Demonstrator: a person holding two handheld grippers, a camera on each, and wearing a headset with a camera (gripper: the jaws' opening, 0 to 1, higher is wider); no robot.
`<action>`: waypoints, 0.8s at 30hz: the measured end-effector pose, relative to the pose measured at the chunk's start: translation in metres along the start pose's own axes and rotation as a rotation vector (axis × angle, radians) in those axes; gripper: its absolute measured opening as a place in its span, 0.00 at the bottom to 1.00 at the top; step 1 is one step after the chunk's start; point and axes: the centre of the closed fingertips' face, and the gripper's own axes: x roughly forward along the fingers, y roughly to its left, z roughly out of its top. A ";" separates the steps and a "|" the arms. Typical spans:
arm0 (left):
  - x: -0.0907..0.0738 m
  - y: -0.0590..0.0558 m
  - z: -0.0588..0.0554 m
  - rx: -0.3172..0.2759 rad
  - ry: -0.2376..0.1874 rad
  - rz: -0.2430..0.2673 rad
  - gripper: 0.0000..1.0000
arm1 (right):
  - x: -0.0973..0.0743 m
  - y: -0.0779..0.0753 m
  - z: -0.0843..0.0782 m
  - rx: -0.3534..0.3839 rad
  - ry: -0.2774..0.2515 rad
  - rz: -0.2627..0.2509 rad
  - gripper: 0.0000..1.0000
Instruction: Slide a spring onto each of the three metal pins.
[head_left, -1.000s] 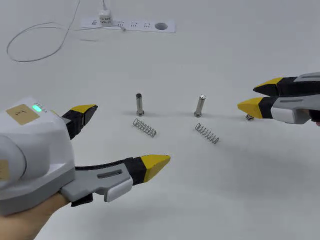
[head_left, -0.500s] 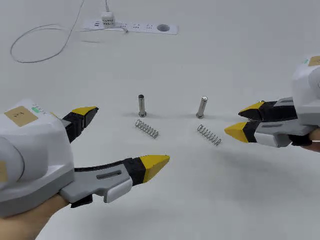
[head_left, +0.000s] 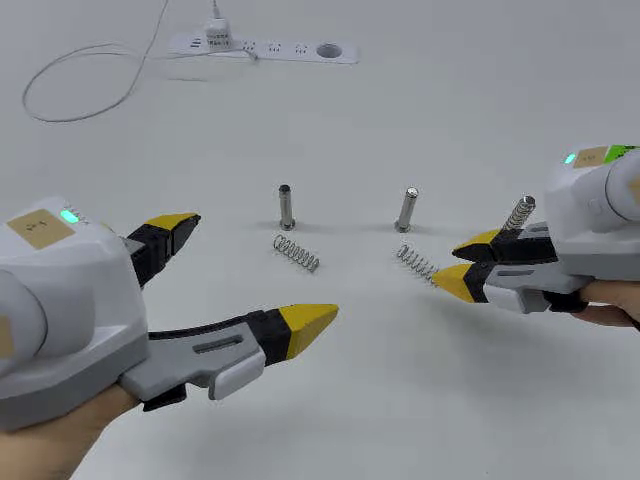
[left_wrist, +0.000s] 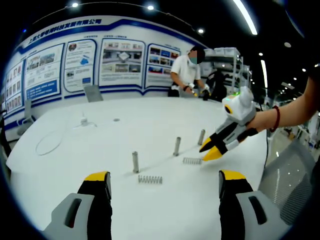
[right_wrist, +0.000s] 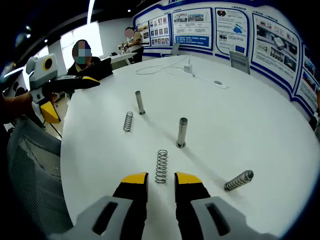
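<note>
Three metal pins stand in a row on the white table (head_left: 330, 400): the left pin (head_left: 286, 207), the middle pin (head_left: 407, 209) and the right pin (head_left: 527, 202). The right pin carries one fitted spring (head_left: 516, 217) along its shaft and leans in the head view; the other two pins are bare. Two loose springs lie flat on the table. The left spring (head_left: 297, 253) is just in front of the left pin, and the right spring (head_left: 415, 263) is just in front of the middle pin. That makes three springs in all — one on, two off.

The left claw (head_left: 245, 275) hangs low at the near left, its two yellow-tipped jaws spread wide with nothing between them, well apart from the pins and springs. The right claw (head_left: 458, 262) reaches in from the right, its jaws a narrow gap apart and empty. Its tips are just beside the near end of the right spring, and whether they touch it I cannot tell. In the right gripper view that spring lies straight ahead of the gap between the jaws.

At the far edge of the table lies one white power strip (head_left: 265, 46) with one plug in it — its cable (head_left: 80, 85) loops off to the left.
</note>
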 end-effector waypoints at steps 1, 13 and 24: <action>0.000 0.000 0.000 -0.002 -0.001 0.000 0.90 | 0.001 0.000 -0.001 -0.001 0.002 0.000 0.21; 0.000 -0.001 -0.002 -0.028 0.003 -0.004 0.87 | 0.015 0.000 -0.006 0.034 0.011 -0.007 0.16; 0.000 0.001 -0.003 -0.025 0.005 -0.002 0.86 | 0.019 -0.002 -0.012 0.037 0.037 -0.018 0.13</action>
